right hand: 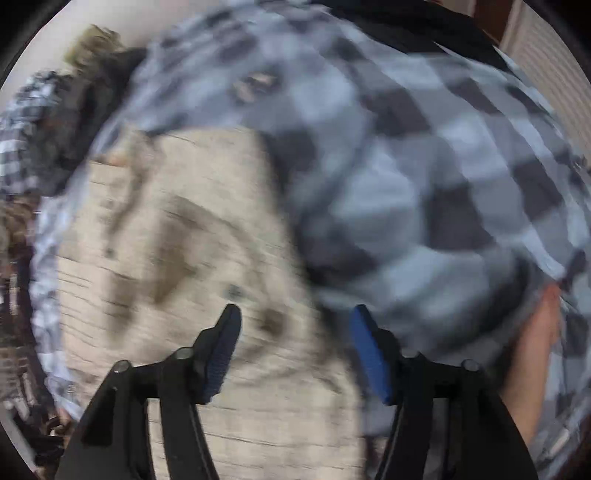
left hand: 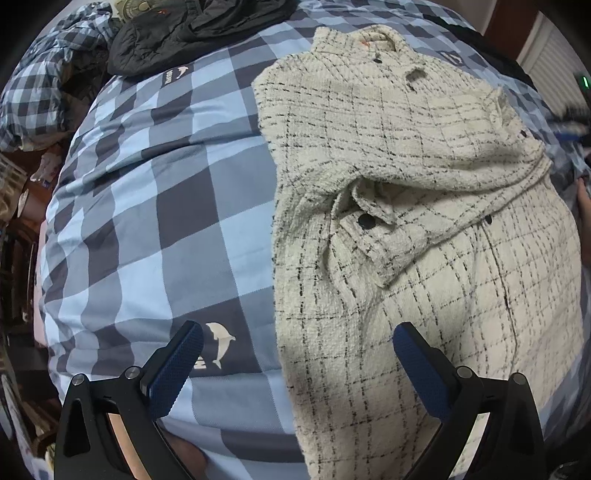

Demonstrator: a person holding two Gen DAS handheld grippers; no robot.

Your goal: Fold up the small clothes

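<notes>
A cream tweed jacket (left hand: pixel 406 177) with thin black checks and black buttons lies on the blue checked bedspread (left hand: pixel 147 192), one sleeve folded across its front. My left gripper (left hand: pixel 297 347) is open and empty, hovering above the jacket's near left edge. The right wrist view is blurred by motion: the jacket (right hand: pixel 177 258) fills its left half and the bedspread (right hand: pixel 424 184) its right. My right gripper (right hand: pixel 295 325) is open and empty above the jacket's right edge.
A black quilted garment (left hand: pixel 177 33) lies at the far end of the bed. A crumpled checked cloth (left hand: pixel 40 92) sits at the far left. Cluttered furniture runs along the left edge. A bare hand (right hand: pixel 532 354) shows at the right.
</notes>
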